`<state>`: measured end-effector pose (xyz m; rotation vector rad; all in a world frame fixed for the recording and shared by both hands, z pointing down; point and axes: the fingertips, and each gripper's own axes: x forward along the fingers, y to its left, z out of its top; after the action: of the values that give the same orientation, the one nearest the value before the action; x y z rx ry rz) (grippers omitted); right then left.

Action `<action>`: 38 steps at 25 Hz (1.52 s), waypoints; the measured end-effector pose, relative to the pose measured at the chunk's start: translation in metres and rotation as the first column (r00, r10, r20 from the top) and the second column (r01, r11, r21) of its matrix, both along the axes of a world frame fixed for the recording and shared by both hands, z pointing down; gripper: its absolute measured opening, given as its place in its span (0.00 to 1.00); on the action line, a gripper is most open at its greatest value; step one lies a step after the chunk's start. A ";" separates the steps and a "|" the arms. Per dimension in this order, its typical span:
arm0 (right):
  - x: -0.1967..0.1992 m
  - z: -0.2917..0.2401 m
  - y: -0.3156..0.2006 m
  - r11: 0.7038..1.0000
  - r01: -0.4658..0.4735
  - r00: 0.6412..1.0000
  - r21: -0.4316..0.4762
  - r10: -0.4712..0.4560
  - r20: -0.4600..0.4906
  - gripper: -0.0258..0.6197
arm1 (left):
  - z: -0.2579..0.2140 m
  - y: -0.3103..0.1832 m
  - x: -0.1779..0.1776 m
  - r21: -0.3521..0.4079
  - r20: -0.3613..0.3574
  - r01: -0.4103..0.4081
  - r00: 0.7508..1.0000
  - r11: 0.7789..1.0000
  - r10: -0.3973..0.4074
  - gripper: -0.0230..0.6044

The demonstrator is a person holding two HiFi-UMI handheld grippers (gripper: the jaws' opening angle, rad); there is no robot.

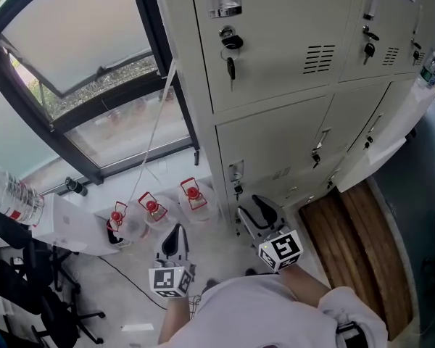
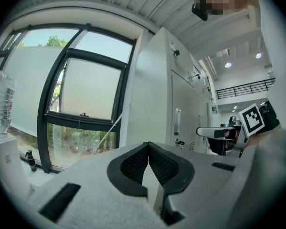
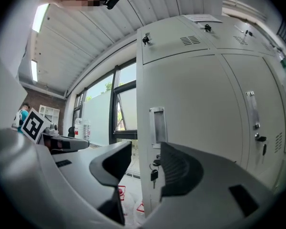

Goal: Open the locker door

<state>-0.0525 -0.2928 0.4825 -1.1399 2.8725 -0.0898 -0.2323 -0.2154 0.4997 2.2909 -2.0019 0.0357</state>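
Note:
A bank of pale grey lockers (image 1: 275,64) stands in front of me. The lower left locker door (image 1: 275,147) is closed, with a recessed handle (image 1: 235,170) and a key (image 1: 238,189) hanging in its lock. My right gripper (image 1: 257,210) hovers low just in front of that door, open and empty. In the right gripper view the handle recess (image 3: 157,126) and the key (image 3: 154,174) show through the gap of the right gripper (image 3: 145,149). My left gripper (image 1: 175,239) hangs to the left, away from the lockers. In its own view the left gripper (image 2: 148,148) is shut on nothing.
A dark-framed window (image 1: 94,64) fills the left wall. Three red-capped water jugs (image 1: 152,207) stand on the floor beside the lockers. A clear bottle (image 1: 11,194) rests on a ledge at left. Further right a locker door (image 1: 380,151) hangs open over wooden flooring (image 1: 355,245).

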 end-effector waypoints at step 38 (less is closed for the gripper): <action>-0.058 -0.021 -0.056 0.997 0.034 0.999 0.069 -0.032 -0.025 0.28 | 0.014 0.062 -0.075 -0.056 0.009 0.214 0.977 0.975 -0.214 0.05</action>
<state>-0.1108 -0.3484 0.4619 -1.0888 2.8907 0.0224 -0.3074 -0.1534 0.5135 2.0312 -2.2066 0.0788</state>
